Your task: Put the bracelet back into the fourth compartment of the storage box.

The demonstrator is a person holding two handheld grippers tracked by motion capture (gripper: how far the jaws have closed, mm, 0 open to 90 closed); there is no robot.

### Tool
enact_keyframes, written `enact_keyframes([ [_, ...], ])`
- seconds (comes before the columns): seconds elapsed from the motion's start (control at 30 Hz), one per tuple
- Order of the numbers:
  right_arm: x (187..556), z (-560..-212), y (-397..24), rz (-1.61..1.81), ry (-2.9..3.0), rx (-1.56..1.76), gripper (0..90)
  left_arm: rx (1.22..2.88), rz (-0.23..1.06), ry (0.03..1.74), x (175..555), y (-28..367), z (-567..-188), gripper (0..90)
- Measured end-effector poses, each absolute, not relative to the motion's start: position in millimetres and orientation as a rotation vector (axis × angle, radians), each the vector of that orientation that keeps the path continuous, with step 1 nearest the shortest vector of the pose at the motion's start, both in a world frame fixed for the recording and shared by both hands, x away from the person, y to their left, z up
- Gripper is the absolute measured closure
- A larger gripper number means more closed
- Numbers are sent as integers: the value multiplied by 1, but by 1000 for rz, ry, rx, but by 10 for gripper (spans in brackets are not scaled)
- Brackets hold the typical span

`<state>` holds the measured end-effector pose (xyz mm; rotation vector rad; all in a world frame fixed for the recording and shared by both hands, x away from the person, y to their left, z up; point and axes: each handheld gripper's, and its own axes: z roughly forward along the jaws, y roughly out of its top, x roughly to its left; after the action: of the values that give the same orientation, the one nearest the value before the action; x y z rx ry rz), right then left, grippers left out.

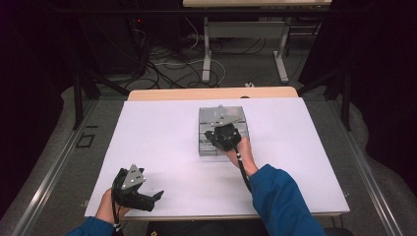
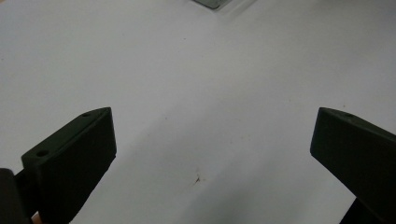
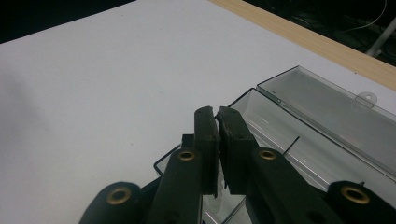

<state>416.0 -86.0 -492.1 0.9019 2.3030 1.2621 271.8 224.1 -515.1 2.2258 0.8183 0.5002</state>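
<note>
Right gripper view: right gripper [image 3: 217, 112] jaws together over the clear plastic case [image 3: 322, 116], contents indiscernible; left gripper [image 2: 212, 140] apart.

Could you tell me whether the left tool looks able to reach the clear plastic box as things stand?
Probably yes: the left tool is open, and bare white table lies between it and the clear plastic box, though the right tool sits over it.
</note>
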Motion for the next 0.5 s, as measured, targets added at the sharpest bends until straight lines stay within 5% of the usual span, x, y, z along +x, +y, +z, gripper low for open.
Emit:
enact_keyframes([
  [0.5, 420, -503, -81, 1250, 2340, 943, 864, 2224, 499, 819, 272, 224, -515, 2],
])
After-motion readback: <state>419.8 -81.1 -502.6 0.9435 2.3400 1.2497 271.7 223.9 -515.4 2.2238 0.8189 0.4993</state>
